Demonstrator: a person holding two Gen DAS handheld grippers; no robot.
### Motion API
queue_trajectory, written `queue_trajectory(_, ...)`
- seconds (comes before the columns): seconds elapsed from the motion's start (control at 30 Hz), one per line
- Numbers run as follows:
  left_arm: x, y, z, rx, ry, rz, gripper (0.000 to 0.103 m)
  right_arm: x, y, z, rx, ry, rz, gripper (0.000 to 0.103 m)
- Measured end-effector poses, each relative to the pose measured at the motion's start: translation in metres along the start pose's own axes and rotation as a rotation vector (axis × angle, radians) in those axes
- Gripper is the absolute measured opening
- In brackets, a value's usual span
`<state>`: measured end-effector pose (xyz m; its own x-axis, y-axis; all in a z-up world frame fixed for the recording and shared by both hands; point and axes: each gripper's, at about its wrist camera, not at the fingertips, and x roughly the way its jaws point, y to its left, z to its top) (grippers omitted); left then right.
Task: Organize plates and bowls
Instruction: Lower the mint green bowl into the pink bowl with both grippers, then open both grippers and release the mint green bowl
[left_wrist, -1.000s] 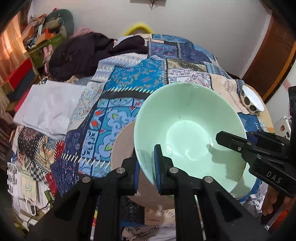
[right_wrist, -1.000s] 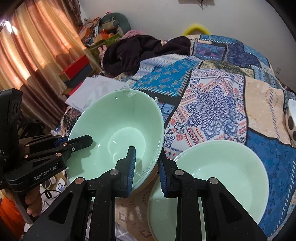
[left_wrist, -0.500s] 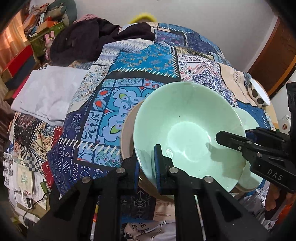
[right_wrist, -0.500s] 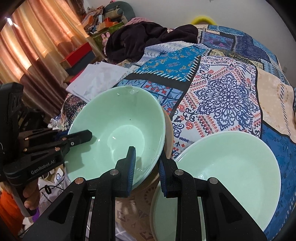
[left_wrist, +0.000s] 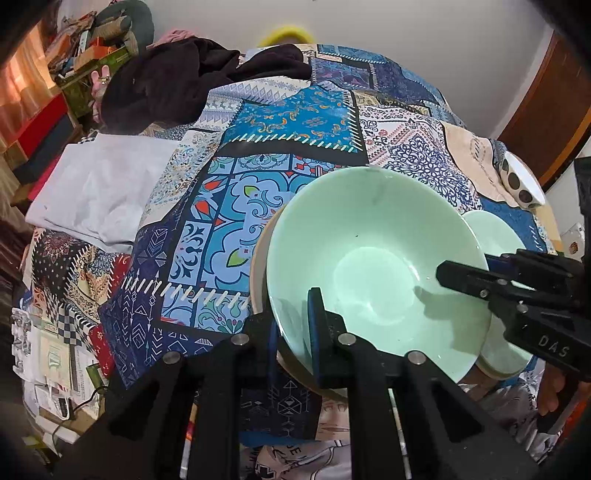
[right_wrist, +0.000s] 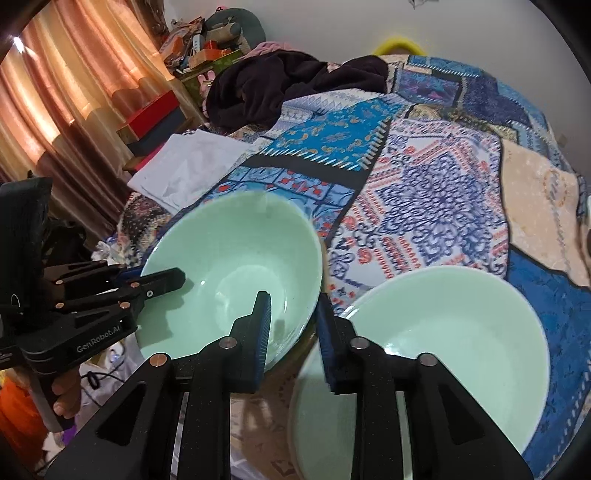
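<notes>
Grip from both sides on the green bowl (left_wrist: 373, 258), at the near edge of the quilt (left_wrist: 229, 206). Left gripper (left_wrist: 295, 314): nearly closed, one finger inside the wall and one outside, pinching the rim nearest its own camera. Right gripper (right_wrist: 293, 306): likewise narrowed onto the opposite rim, one pad inside, one outside; from the left view, a thin closed beak across that edge. Probably shared between two claws because of the wide, smooth, sloping wall: on one pinch alone, likely to swing or slip.

Tilts toward the left camera, over a beige plate (left_wrist: 258, 269) visible as a crescent past its left side. Cannot tell whether resting on that plate or hanging just above it. Judged from the task, most likely a move toward stacking.

Just to the right, a second bowl (right_wrist: 454, 332) of the same green, upright, apart from the held one by a narrow gap beside the right claw's outer finger. Natural target for nesting, being the same shape. Calls for a level carry, in step on both sides, and clearance for that outer finger next to the neighbouring rim. Risk of a chipped edge if knocked together, though softened by the bedding beneath.
</notes>
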<state>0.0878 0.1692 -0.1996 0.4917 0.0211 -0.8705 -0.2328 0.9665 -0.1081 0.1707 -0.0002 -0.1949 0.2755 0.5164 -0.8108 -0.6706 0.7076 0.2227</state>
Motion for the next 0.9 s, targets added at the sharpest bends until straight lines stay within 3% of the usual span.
queue_trajectory(0.47, 0.003, -0.009, 0.005, 0.037, 0.017, 0.051, 0.020, -0.019, -0.014, -0.002, 0.016, -0.038, 0.013, 0.024)
queue_trajectory(0.67, -0.007, -0.015, 0.007, 0.044, 0.001, 0.085, 0.035, -0.032, -0.026, -0.006, 0.028, -0.059, 0.004, 0.024)
queue_trajectory(0.9, -0.044, -0.029, 0.017, 0.073, -0.105, 0.076, 0.048, -0.061, -0.051, -0.012, 0.061, -0.114, -0.030, 0.024)
